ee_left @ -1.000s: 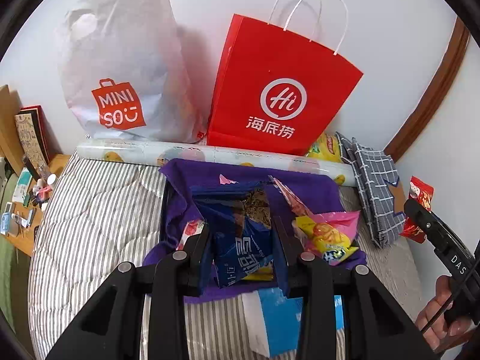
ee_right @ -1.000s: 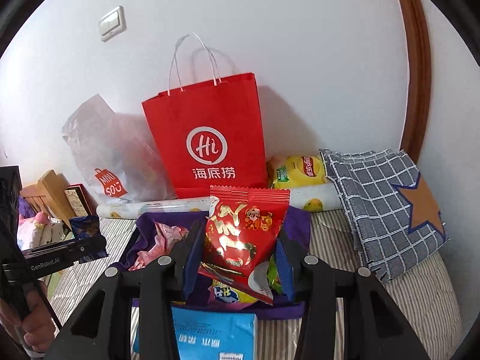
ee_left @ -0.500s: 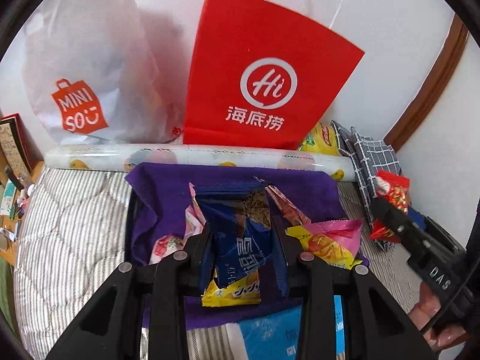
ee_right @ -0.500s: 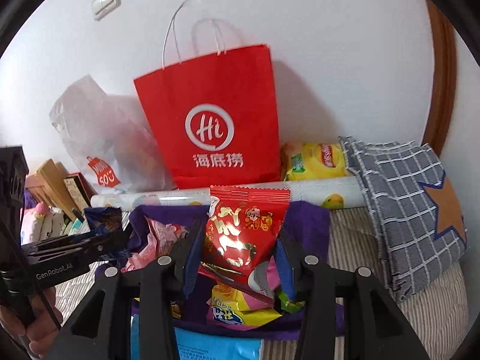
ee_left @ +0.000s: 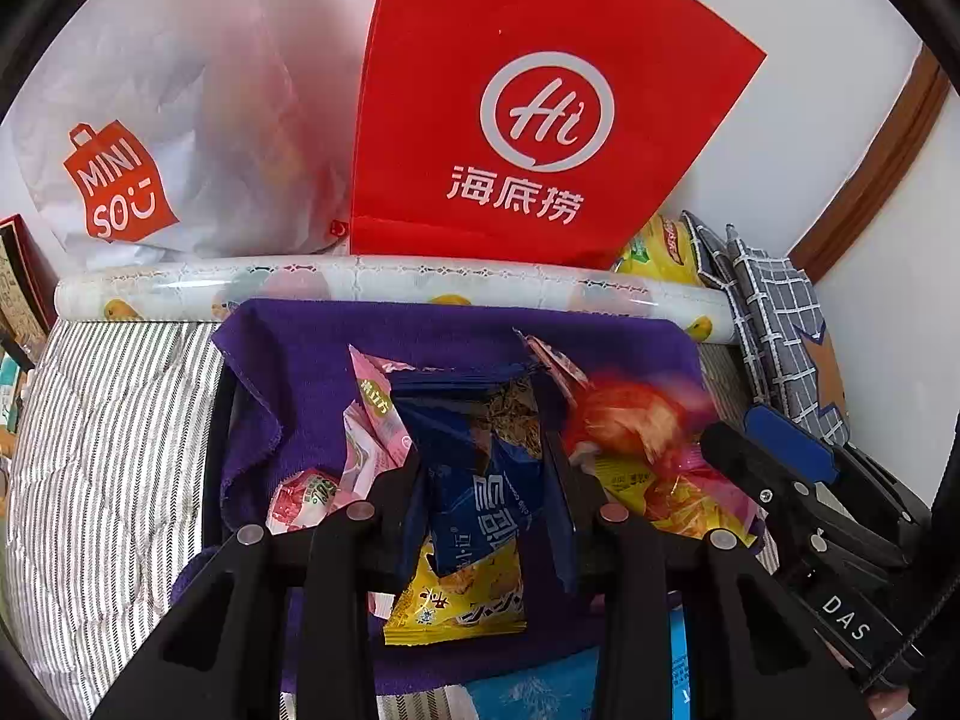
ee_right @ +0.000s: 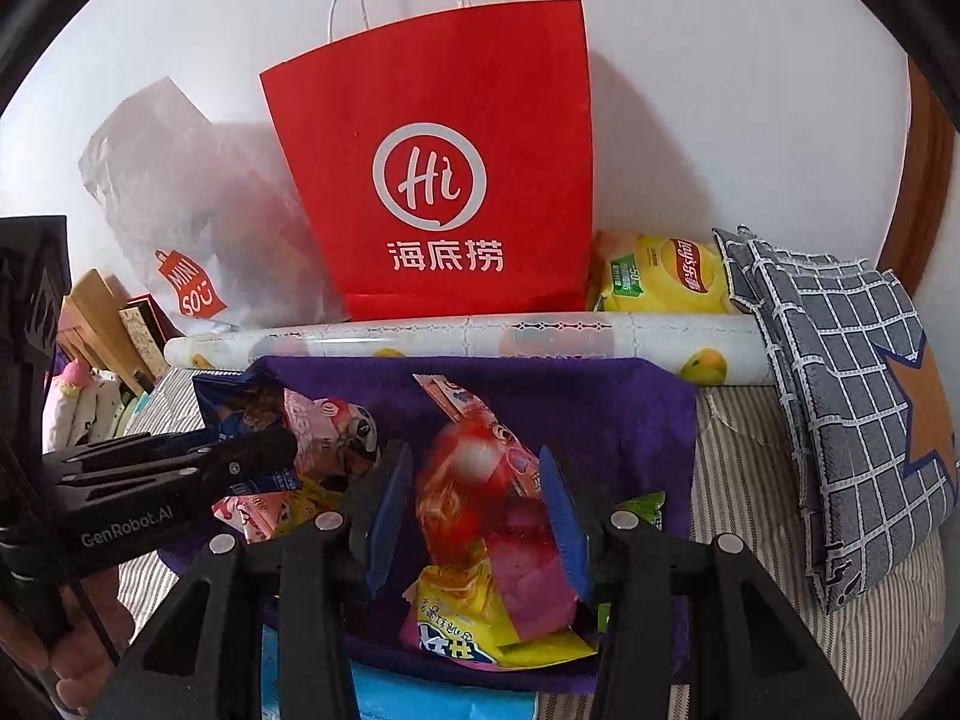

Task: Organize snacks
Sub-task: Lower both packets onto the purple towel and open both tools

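Observation:
My left gripper (ee_left: 483, 456) is shut on a dark blue snack packet (ee_left: 480, 468) and holds it above a box lined with purple cloth (ee_left: 336, 354). The box holds pink, yellow and red snack packets (ee_left: 456, 594). My right gripper (ee_right: 474, 492) has its jaws apart; the red snack packet (ee_right: 462, 480) is a blur between them, dropping onto the pile in the box (ee_right: 600, 414). The left gripper (ee_right: 252, 456) with its blue packet also shows at the left of the right wrist view.
A red paper bag (ee_right: 444, 180) and a white plastic Miniso bag (ee_left: 150, 120) stand against the wall. A patterned roll (ee_right: 480, 330) lies behind the box. A yellow chips bag (ee_right: 666, 270) and a checked grey cloth (ee_right: 840, 372) lie at the right on the striped bed.
Both grippers moved forward over the box. The right gripper opened and let go of the red packet, which now falls blurred. The left still holds the blue packet.

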### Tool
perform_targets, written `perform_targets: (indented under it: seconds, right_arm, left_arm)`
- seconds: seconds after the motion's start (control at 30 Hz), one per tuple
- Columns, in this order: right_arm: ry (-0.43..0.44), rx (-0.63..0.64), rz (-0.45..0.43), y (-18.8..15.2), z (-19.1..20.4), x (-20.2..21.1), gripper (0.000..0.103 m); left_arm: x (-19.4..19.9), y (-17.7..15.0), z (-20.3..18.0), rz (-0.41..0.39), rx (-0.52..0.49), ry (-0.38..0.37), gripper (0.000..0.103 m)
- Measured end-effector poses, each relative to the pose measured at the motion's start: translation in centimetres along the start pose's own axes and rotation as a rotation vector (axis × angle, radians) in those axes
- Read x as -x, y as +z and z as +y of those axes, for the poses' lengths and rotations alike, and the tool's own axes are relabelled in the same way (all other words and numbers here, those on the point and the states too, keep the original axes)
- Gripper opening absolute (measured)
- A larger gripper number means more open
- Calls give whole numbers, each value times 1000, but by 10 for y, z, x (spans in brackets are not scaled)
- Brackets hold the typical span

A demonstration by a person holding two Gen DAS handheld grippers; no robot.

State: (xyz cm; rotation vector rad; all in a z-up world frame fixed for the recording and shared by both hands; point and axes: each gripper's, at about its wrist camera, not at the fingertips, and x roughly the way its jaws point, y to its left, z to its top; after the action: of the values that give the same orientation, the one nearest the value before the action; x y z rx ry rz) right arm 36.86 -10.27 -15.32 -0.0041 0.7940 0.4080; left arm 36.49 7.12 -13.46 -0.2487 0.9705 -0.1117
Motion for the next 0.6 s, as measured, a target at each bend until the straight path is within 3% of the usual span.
perform_targets:
  seconds: [0.6]
  right_arm:
    - [-9, -18, 3, -8, -7, 10, 43]
  left_arm:
    - [-18, -2, 0, 54, 14, 10, 34]
